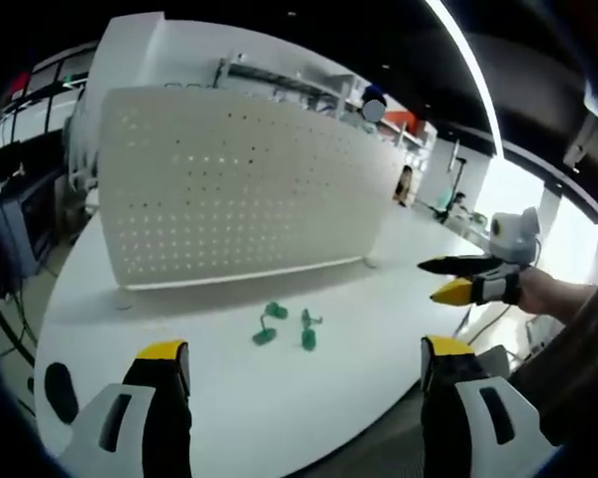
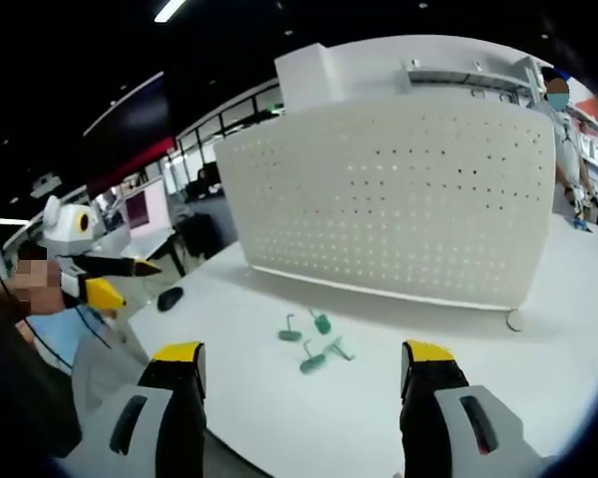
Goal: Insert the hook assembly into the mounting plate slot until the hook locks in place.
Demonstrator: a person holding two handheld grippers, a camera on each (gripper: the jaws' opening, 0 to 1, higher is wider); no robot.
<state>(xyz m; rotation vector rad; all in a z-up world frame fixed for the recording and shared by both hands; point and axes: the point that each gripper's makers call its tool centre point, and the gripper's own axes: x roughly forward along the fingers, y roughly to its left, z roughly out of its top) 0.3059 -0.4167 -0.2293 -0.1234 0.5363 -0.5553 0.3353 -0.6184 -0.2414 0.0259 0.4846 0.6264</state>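
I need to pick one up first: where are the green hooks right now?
The green hooks lie loose on the white table, just before the upright pegboard.

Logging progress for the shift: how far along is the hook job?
Nothing looks done: the three green hooks lie loose on the white table before the pegboard. In hand: nothing; the left hand-held gripper and right hand-held gripper are open. Left: picking and inserting a hook.

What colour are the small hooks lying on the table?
Green; the hooks show best in the right gripper view.
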